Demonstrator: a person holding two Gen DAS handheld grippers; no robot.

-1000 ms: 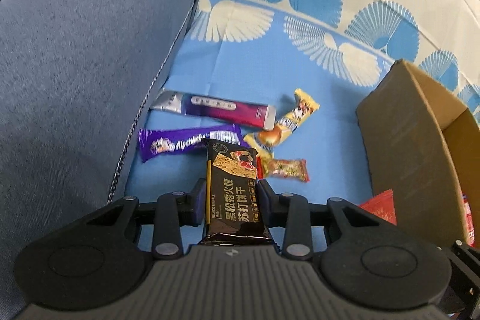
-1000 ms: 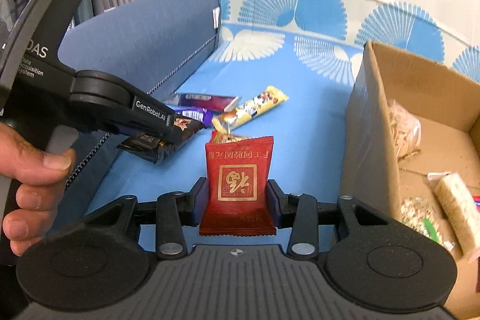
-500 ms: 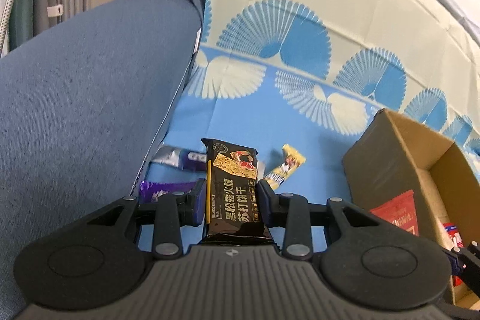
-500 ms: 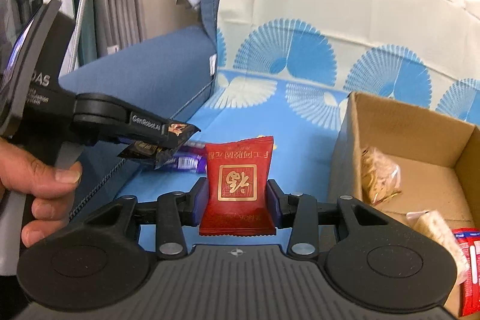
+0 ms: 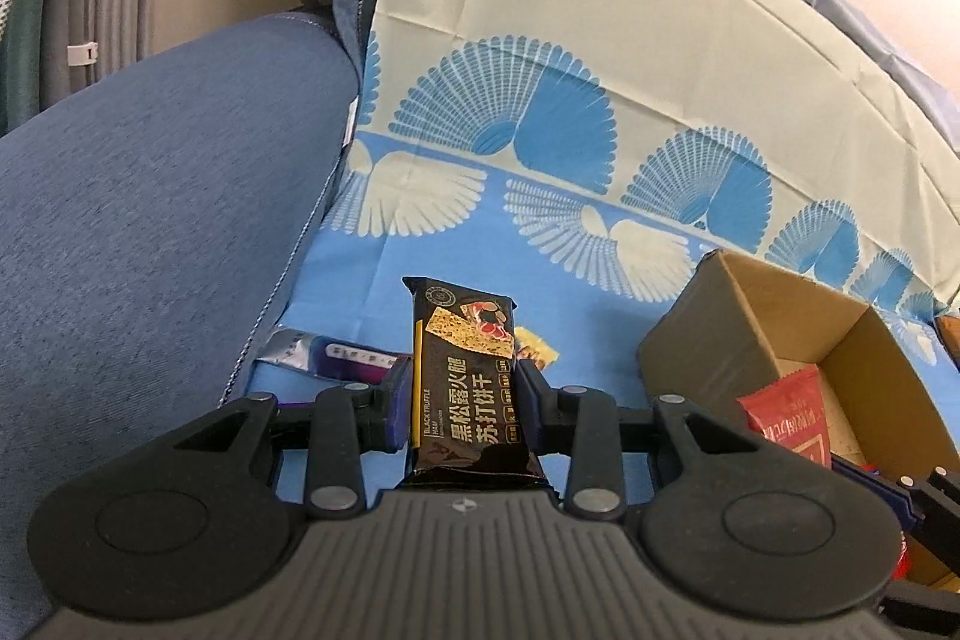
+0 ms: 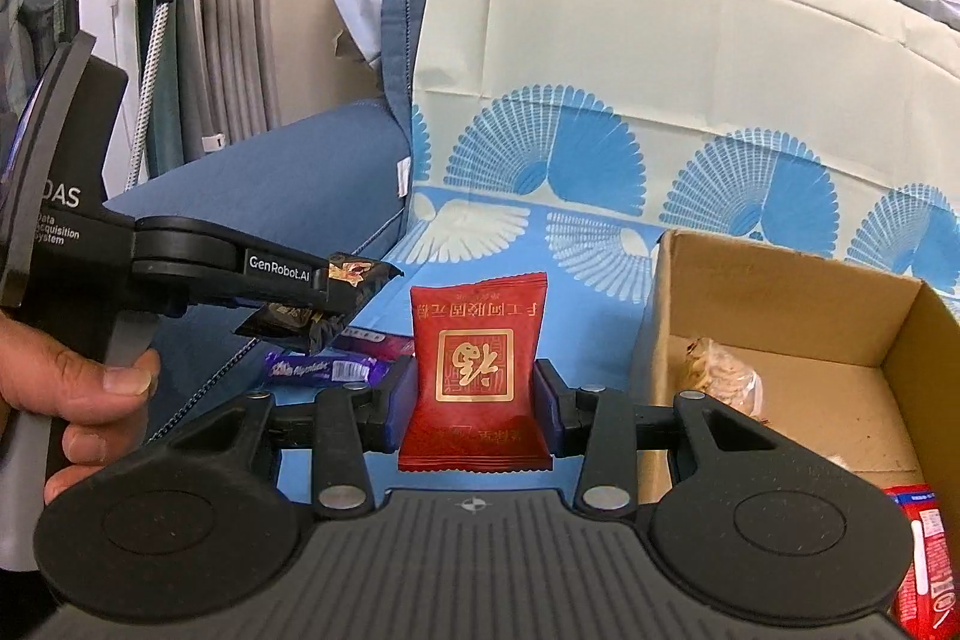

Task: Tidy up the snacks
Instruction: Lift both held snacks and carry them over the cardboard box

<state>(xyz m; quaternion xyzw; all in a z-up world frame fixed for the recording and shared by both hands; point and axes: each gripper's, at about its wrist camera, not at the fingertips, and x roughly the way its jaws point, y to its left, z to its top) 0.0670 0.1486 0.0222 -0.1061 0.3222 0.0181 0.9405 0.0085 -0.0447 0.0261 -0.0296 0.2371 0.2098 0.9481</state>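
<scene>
My left gripper (image 5: 463, 394) is shut on a black cracker packet (image 5: 465, 376) with gold print and holds it raised above the blue cloth. It also shows in the right wrist view (image 6: 336, 298) at the left. My right gripper (image 6: 477, 400) is shut on a red snack packet (image 6: 477, 364), which also shows in the left wrist view (image 5: 789, 415) over the box. The open cardboard box (image 6: 774, 280) stands to the right and holds a clear bag of snacks (image 6: 723, 382) and a red packet (image 6: 927, 562).
A purple bar (image 6: 327, 370) and another purple-and-silver packet (image 5: 336, 355) lie on the blue patterned cloth (image 5: 480, 232), with a yellow packet (image 5: 534, 343) behind the cracker packet. A blue sofa armrest (image 5: 150, 232) rises on the left. The sofa back stands behind.
Both grippers have risen and tilted up with their packets held. The snacks on the cloth have dropped low in view. The right gripper has moved closer to the box.
</scene>
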